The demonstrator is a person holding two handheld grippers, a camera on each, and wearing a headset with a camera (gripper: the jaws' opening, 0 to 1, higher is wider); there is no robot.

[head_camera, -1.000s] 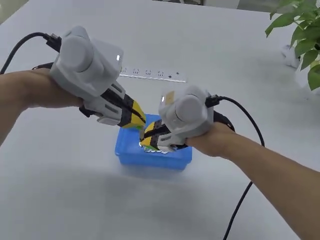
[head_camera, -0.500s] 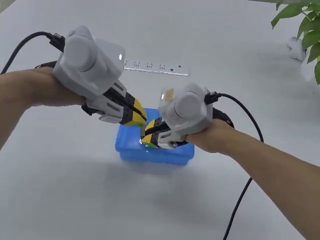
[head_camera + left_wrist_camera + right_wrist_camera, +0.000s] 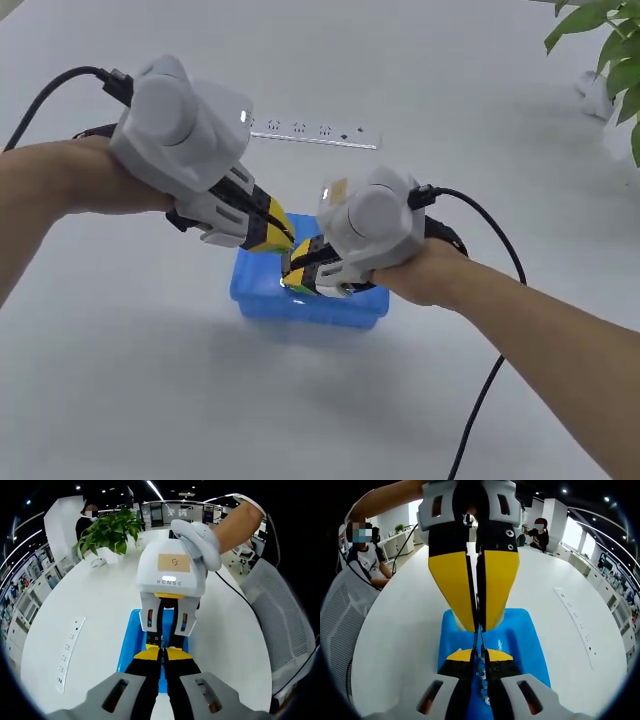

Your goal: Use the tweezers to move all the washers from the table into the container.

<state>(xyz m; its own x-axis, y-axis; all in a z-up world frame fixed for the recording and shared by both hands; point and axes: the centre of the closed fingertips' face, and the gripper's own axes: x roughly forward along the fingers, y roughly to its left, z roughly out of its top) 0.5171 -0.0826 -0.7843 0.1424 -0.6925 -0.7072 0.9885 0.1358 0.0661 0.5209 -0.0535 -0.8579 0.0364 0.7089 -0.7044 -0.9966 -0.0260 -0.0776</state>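
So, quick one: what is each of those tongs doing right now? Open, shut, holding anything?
Left tongs: shut on the tweezers.
Right tongs: shut on the same tweezers, over the blue box.

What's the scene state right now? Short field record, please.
surface: white table
container: blue container, open top, mid-table
left gripper: jaws shut, tips above the container
right gripper: jaws shut, tips low over the container, facing the left gripper
tweezers: thin dark strip running between both grippers' jaws, apparently clamped by both
washers: small pale bits in the container, too blurred to confirm
background: power strip, plant
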